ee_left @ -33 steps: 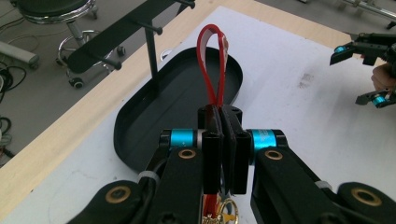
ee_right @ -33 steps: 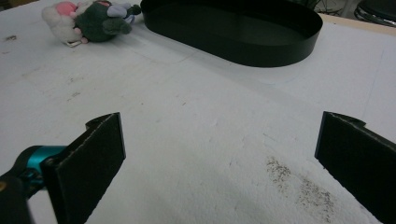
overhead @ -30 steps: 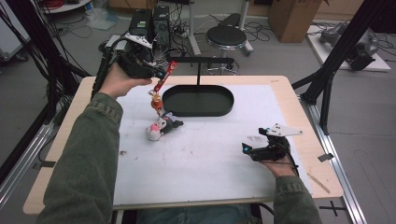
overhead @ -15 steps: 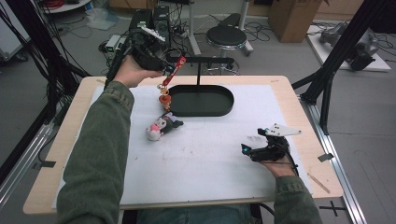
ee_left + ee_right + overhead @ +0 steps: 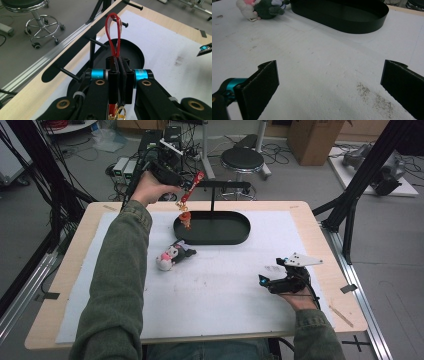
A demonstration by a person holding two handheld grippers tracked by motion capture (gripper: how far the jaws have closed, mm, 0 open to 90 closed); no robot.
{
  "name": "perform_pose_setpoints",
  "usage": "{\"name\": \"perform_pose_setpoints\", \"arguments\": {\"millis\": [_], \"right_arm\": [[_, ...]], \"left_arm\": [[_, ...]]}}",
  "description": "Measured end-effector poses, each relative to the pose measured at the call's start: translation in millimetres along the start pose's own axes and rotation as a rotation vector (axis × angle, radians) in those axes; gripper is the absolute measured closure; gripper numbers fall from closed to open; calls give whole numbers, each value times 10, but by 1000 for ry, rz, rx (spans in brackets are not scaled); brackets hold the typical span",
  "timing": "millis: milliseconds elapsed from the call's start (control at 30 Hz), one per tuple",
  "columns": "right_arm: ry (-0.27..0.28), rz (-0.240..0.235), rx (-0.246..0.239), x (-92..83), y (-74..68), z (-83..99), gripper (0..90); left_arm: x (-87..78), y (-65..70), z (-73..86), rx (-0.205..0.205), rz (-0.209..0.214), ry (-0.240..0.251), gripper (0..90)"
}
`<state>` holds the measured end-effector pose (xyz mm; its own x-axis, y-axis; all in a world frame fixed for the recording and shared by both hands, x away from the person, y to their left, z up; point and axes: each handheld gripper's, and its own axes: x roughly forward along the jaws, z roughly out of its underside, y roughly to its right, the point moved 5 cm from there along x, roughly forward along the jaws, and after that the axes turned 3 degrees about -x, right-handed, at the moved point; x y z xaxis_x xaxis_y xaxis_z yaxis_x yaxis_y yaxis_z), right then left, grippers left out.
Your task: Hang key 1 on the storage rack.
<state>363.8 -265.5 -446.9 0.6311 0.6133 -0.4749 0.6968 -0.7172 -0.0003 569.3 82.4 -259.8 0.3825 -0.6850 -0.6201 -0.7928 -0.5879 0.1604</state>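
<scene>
Your left gripper [image 5: 176, 179], upper left of the frame, pinches the red strap [image 5: 113, 35] above the tray [image 5: 235, 237]; your right gripper [image 5: 272, 281] rests agape at lower right.

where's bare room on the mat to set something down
Free: the wide stretch of white mat between the plush toy and the right gripper, and the near edge. Also right of the black oval tray. Crowded: the tray's left end, where the left gripper holds the red strap.
</scene>
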Motion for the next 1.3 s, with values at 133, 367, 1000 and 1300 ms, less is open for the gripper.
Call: {"name": "perform_pose_setpoints", "arguments": {"millis": [133, 367, 1000, 1300], "right_arm": [[-8, 6, 8, -4, 3, 6, 7], [-7, 10, 6, -9, 20, 12, 7], [-5, 13, 4, 0, 35, 11, 7], [-9, 16, 11, -11, 43, 14, 6]], "left_arm": [[-33, -78, -60, -10, -13, 27, 869], [-64, -185, -142, -38, -70, 49, 868], [0, -250, -285, -44, -71, 94, 869], [93, -261, -294, -46, -75, 72, 868]]}}
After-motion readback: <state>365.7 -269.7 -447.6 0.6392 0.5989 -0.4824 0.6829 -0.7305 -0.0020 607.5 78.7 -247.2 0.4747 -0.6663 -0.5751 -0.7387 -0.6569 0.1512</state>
